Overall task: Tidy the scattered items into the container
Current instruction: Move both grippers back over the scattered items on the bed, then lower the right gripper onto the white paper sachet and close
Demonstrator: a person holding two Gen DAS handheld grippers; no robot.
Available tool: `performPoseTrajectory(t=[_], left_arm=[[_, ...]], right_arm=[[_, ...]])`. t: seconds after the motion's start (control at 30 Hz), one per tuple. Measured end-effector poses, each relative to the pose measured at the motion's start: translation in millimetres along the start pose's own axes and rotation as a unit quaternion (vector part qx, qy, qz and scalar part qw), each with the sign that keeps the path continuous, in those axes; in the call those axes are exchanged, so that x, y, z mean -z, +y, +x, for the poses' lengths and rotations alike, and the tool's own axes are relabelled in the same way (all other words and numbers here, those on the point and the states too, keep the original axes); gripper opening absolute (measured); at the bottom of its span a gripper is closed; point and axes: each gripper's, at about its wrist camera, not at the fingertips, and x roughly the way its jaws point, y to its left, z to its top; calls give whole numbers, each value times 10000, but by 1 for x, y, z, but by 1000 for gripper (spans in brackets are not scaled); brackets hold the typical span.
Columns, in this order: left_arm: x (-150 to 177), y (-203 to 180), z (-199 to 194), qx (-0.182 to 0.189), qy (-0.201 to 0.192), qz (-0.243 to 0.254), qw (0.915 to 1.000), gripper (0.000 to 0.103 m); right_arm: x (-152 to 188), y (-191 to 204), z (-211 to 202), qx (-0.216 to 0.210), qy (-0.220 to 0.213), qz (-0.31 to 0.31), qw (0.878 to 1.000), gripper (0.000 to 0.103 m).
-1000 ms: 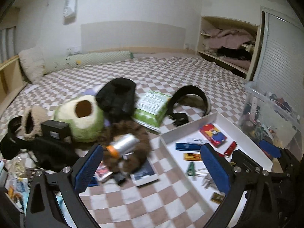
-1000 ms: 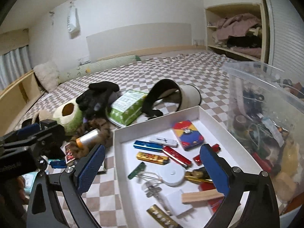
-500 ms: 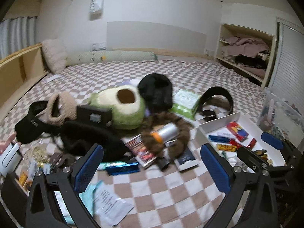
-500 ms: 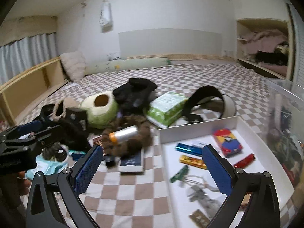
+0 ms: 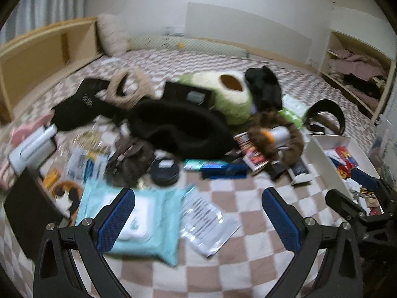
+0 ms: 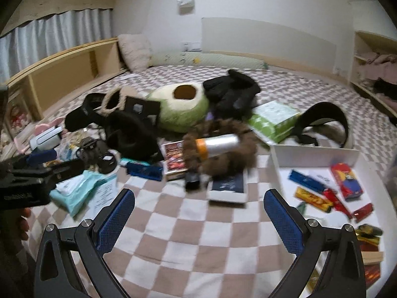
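Both fingers (image 6: 116,213) short of silver can (image 6: 218,145).

no text readable, print on black cap (image 5: 87,102) and paper sheet (image 5: 207,217) blurred

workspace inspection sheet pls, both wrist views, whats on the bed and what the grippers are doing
surface: checkered bed cover, bare patch nearest the grippers.
job's things: white tray on the right, holding small packets; silver can lying on a brown fur piece; blue wipes pack; phone flat.
clutter: green plush, black gloves, black hat, green packet, heaped together.
grippers: left gripper and right gripper both empty, jaws wide apart.
cables: nothing seen.
surroundings: wooden shelf, curtain, open cupboard with clothes.
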Motion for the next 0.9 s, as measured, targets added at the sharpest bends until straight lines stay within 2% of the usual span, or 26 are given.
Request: performPoseTrajectory(t=[0.17, 0.4, 0.7, 0.9], left_arm=[[25, 22, 3, -329, 213, -194, 9990, 103], [50, 42, -1, -605, 357, -352, 9969, 103], [80, 64, 1, -692, 671, -963, 9907, 103], [85, 62, -3, -807, 630, -898, 9907, 102]], right_arm=[[11, 15, 15, -538, 291, 19, 9981, 103], [16, 33, 28, -680, 545, -212, 9960, 103], [22, 56, 45, -862, 871, -508, 9912, 103], [16, 97, 55, -850, 690, -1722, 9790, 103]])
